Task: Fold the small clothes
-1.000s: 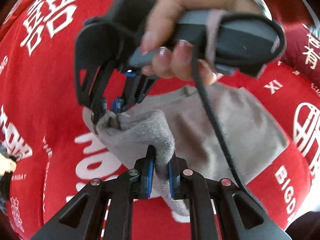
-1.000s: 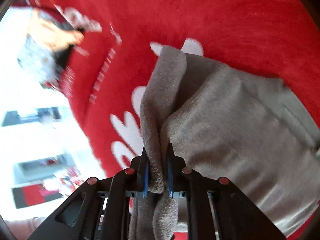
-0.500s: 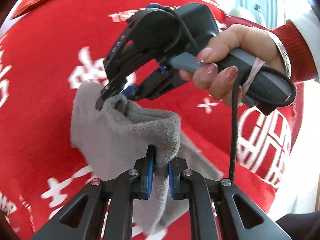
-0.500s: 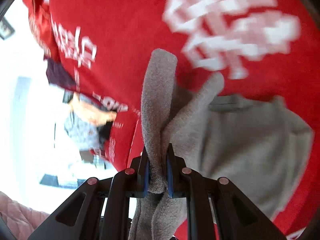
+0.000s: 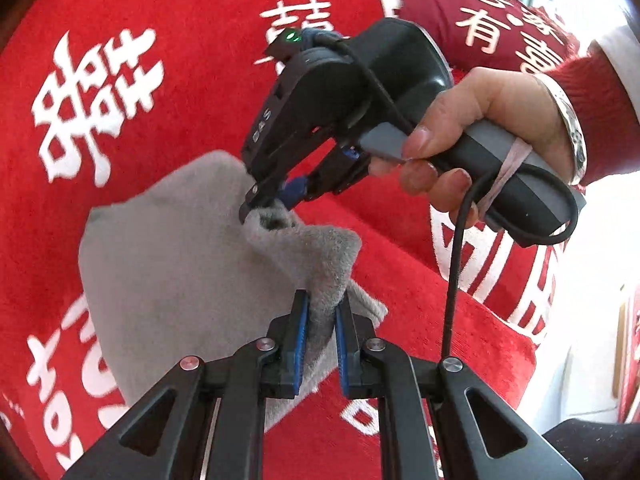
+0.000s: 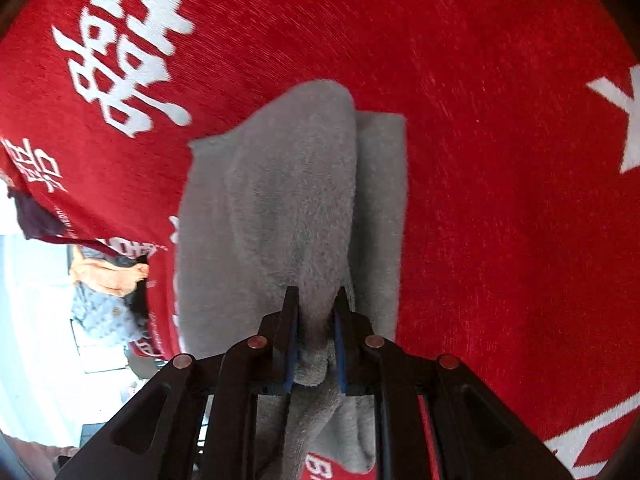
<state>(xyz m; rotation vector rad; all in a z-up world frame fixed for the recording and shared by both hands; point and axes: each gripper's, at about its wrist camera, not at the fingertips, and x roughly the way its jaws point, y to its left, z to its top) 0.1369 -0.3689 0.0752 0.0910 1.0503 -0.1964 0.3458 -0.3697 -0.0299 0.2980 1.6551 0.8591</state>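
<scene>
grey fleece garment [image 5: 168, 280] lies partly folded on the red cloth [image 5: 192, 92] with white characters, filling the centre and lower left of my left wrist view. my left gripper [image 5: 321, 316], low in the frame, has its fingers pinching a raised fold of the fleece. my right gripper [image 5: 266, 210], held by a hand [image 5: 476, 136] at upper right, grips another bunched edge near the middle. in the right wrist view its fingers [image 6: 290, 320] have just been easing apart, yet a fleece ridge stays pinched between them.
</scene>
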